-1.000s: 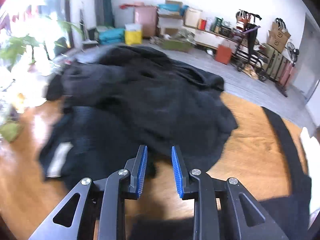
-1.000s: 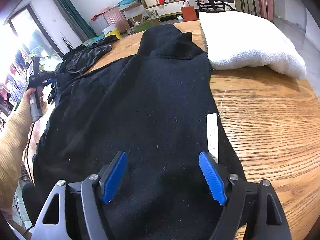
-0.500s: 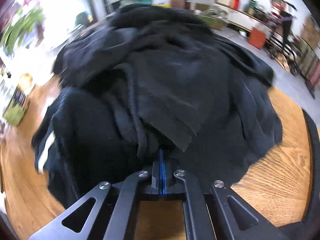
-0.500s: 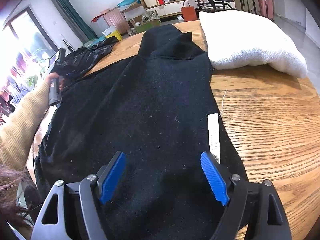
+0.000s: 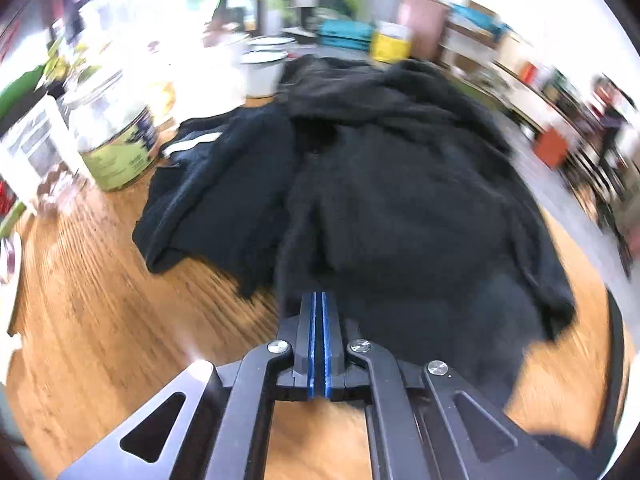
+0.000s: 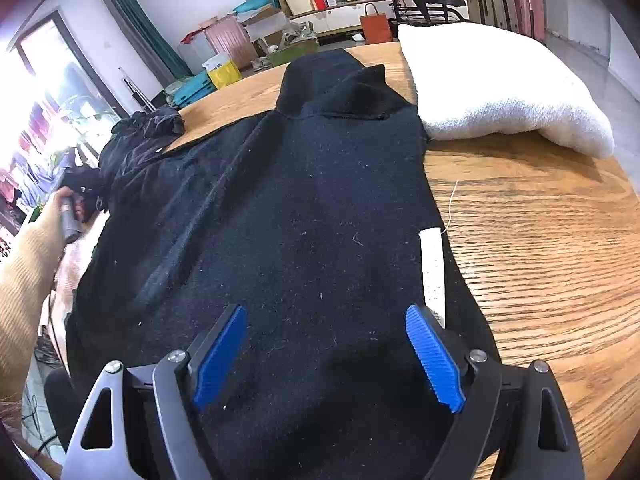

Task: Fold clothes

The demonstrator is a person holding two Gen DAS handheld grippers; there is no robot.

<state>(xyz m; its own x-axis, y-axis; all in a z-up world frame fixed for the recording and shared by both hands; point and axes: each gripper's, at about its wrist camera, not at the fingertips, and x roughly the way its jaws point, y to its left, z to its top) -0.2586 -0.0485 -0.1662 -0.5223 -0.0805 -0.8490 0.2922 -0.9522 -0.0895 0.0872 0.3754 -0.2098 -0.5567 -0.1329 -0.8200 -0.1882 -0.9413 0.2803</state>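
I am seeing daylight pouring in from the far left, blowing the window (image 6: 60,92) out to white glare. My left wrist view is smearing with motion blur, worst at the rims. My right view is holding sharp, the white towel (image 6: 496,88) casting a soft shadow on the table (image 6: 552,240). Fisheye bending is curving both edges.

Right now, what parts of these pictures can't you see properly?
- Left wrist view: the left tool is shut at the black garment pile, but blur hides whether cloth is pinched.
- Left wrist view: the green jar label is too blurred to read.
- Right wrist view: the black sweater hem is hidden by the open right tool.
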